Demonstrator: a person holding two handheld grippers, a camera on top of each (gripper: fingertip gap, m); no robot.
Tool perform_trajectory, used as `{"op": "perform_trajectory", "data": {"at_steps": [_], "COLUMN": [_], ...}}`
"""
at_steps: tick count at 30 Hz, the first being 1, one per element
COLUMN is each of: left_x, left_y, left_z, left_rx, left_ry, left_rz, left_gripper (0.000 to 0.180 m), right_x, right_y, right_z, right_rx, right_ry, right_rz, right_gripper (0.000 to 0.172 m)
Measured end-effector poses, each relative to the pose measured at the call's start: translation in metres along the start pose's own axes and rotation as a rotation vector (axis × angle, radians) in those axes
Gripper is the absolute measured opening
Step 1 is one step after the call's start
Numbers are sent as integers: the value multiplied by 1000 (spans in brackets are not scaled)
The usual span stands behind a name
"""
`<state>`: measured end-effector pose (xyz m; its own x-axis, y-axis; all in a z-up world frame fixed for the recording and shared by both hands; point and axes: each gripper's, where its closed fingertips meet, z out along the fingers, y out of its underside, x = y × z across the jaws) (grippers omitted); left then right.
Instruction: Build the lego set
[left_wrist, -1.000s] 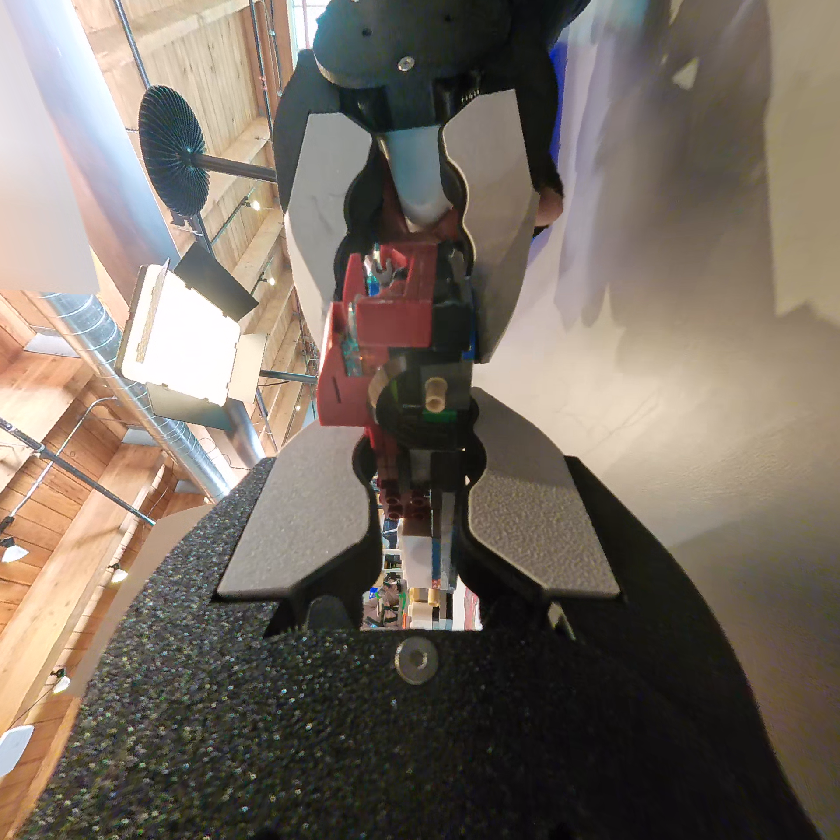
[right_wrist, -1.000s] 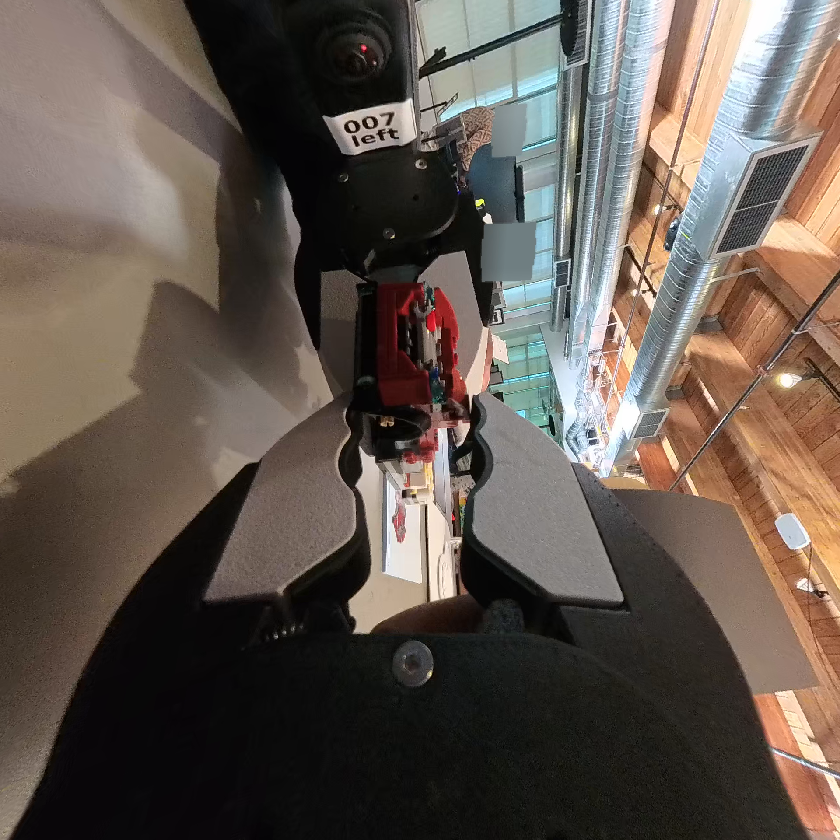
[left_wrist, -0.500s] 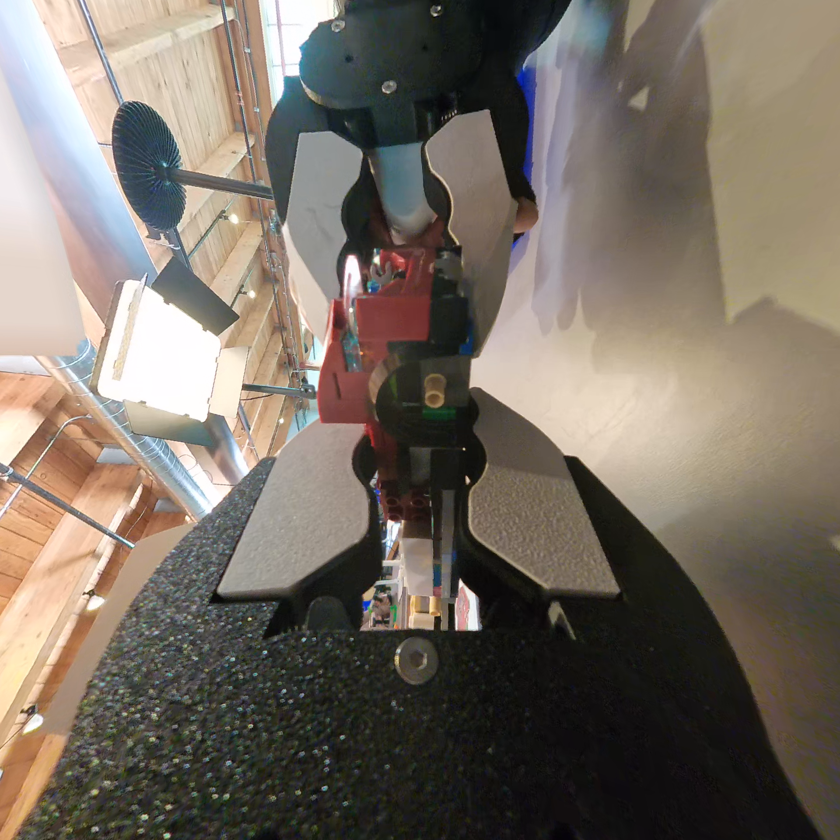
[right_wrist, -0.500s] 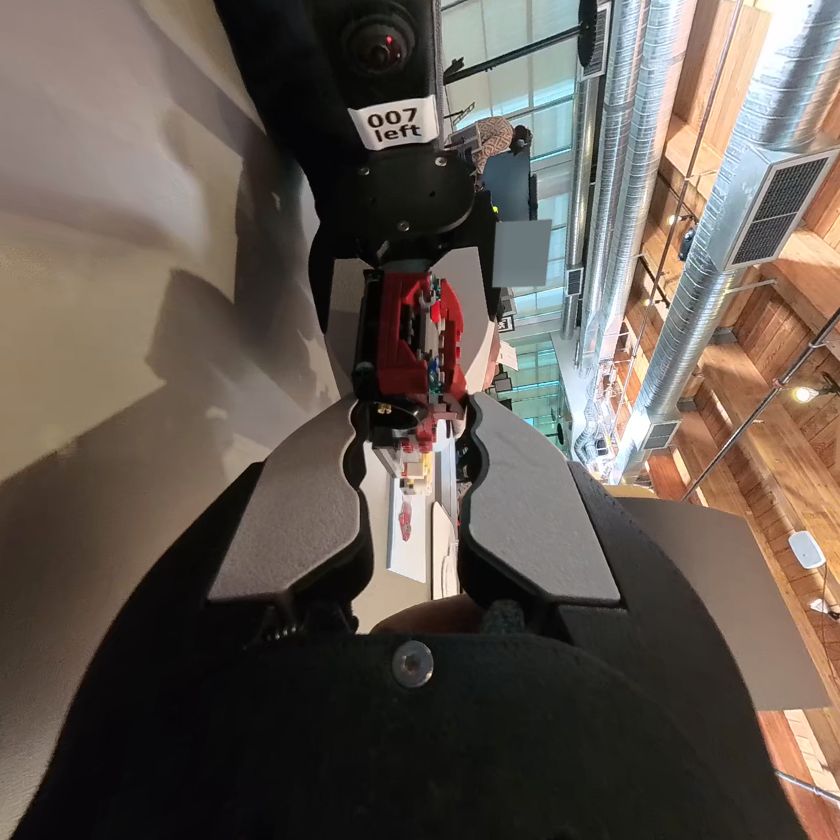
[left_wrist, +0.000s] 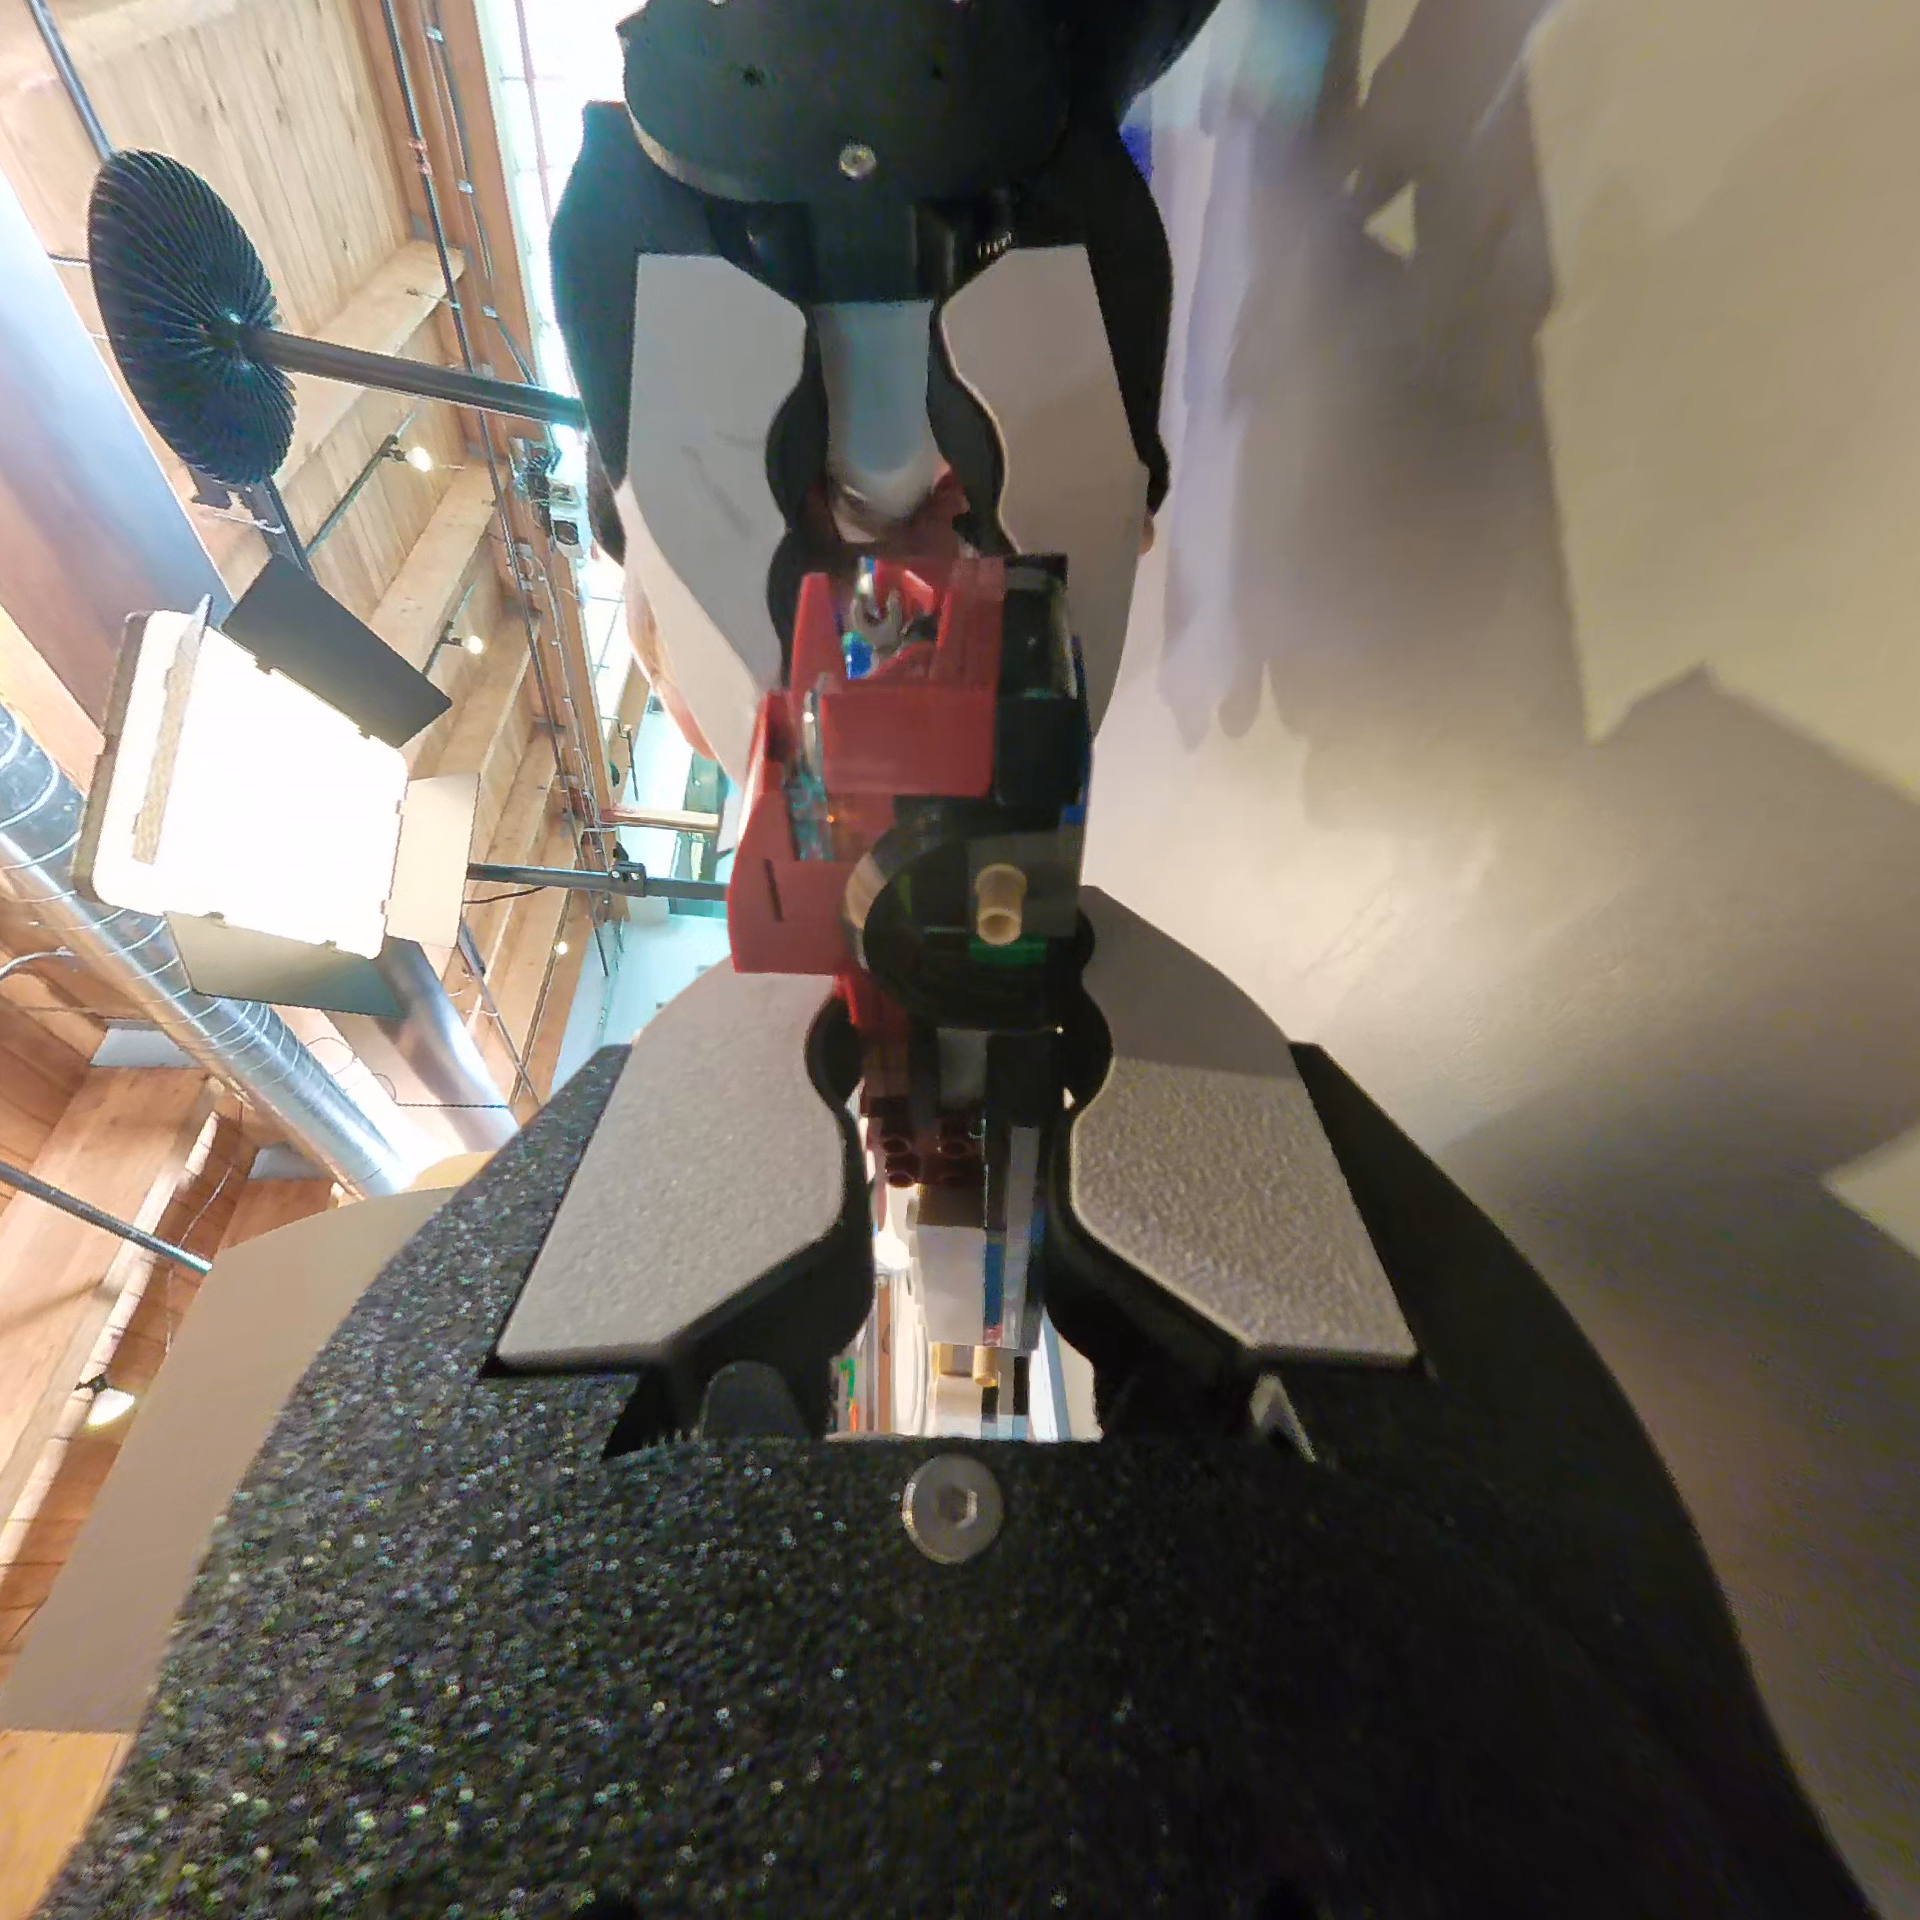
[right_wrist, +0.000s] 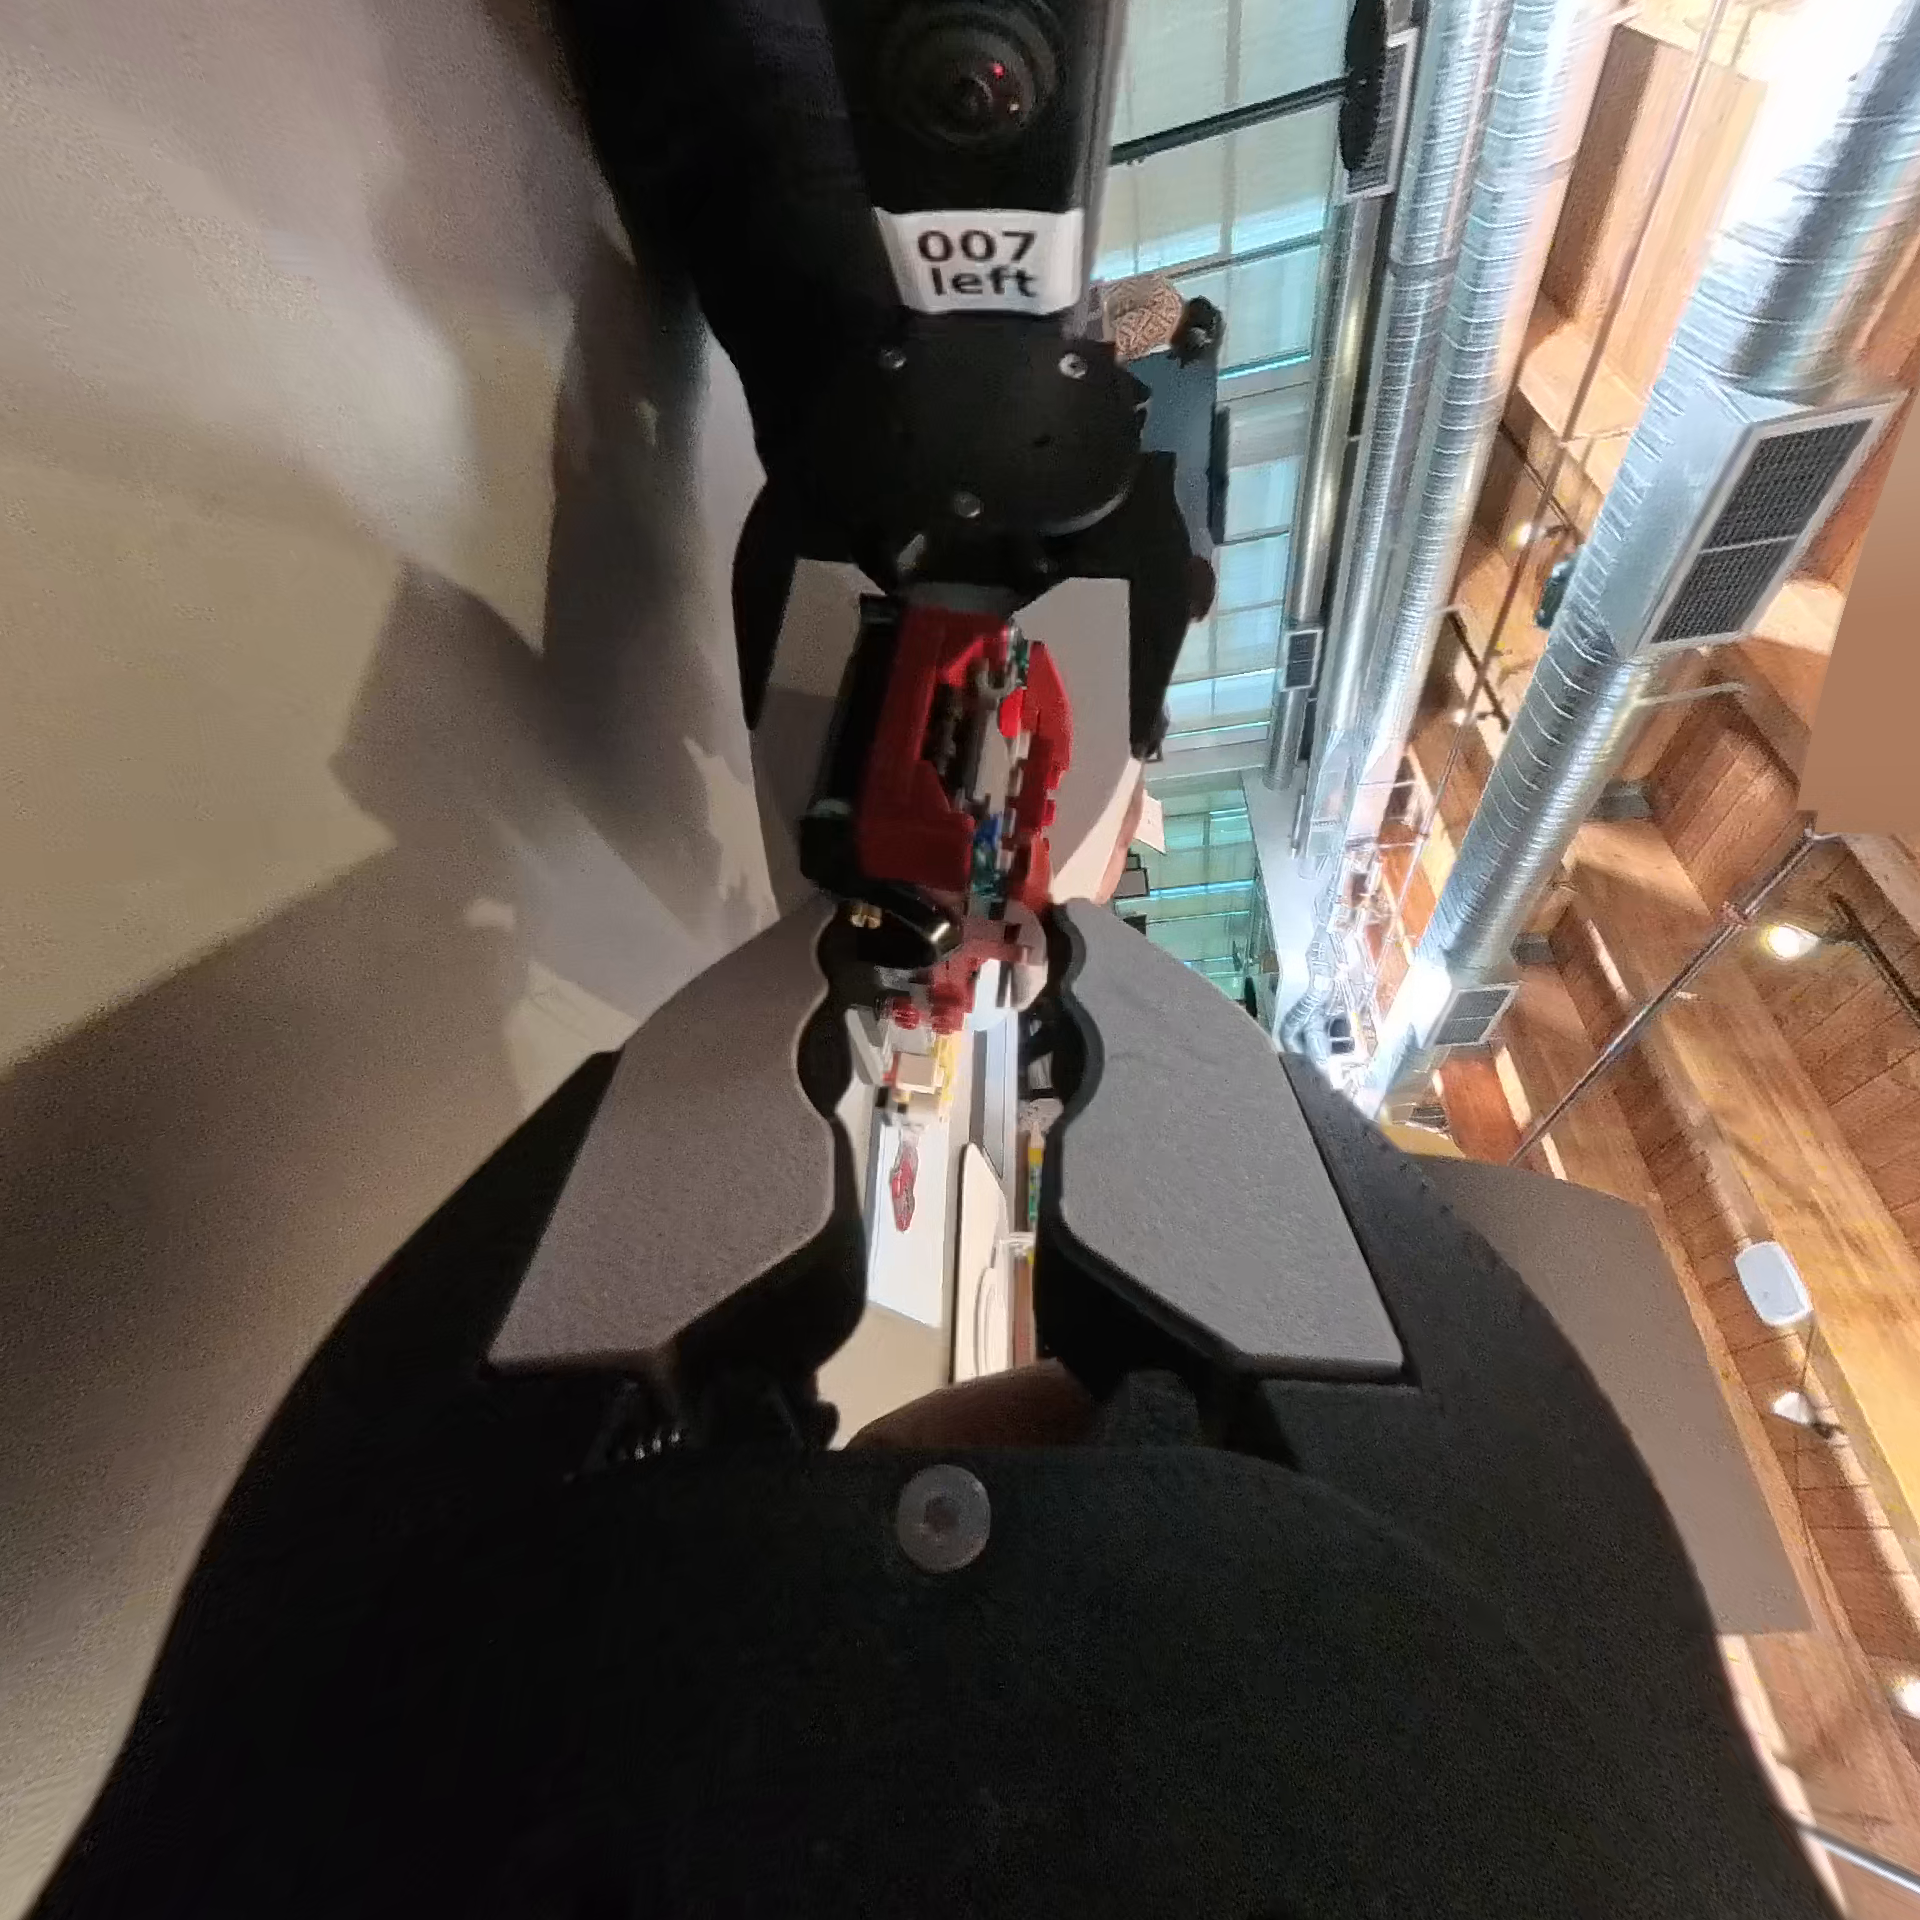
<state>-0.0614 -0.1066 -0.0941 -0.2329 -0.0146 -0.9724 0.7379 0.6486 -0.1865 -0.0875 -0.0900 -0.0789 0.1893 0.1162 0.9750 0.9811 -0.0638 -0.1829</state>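
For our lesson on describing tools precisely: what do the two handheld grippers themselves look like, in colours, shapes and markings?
Both match: the left gripper and the right gripper each have a speckled black body with a silver hex screw, and two flat grey textured fingers with scalloped black inner edges. Seen from opposite, the left gripper carries a round camera lens above a white label. Dark sleeves show behind.

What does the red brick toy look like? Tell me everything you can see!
The brick toy is built from small plastic bricks, mostly red, with black, grey and white parts, a black round disc, a tan peg and a bit of green. It looks partly built, with studs showing. It is held up in the air between two grippers facing each other: the left gripper grips one end, the right gripper closes on the other, near the disc.
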Motion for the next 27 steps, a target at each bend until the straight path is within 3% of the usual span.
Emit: {"op": "perform_trajectory", "data": {"at_steps": [13, 19, 27], "left_x": [-2, -5, -3], "left_y": [9, 10, 11], "left_z": [0, 0, 1], "left_rx": [-39, -38, -49], "left_ry": [-16, -27, -16], "left_rz": [-29, -44, -59], "left_gripper": [36, 36, 36], "right_x": [3, 5, 3], "right_y": [7, 7, 3], "right_z": [3, 0, 0], "right_rx": [-26, -15, 3], "right_ry": [56, 63, 63], "right_rz": [12, 53, 47], "right_gripper": [36, 47, 40]}}
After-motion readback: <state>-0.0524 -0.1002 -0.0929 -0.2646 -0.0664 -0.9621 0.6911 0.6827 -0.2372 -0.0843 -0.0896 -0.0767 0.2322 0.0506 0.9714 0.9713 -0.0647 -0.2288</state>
